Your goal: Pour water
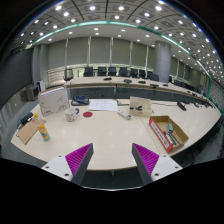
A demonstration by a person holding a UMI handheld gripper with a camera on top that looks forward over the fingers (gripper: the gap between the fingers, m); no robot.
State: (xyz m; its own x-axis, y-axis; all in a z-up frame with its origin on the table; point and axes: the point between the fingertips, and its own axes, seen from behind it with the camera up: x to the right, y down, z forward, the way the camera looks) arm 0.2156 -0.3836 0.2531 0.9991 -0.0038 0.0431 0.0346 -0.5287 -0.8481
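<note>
The claw [113, 160] hangs above the near edge of a wide pale worktop [110, 128], its purple-padded fingers [80, 156] spread apart with nothing between them. Well beyond them, a small white cup [72, 114] stands beside a flat red disc [87, 114]. An open cardboard box [167, 132] lies off to the right.

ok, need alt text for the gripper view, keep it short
The gripper hovers open and empty above a white table in a large meeting room. Beyond its fingers stand a white cup, a bottle and an open cardboard box.
</note>
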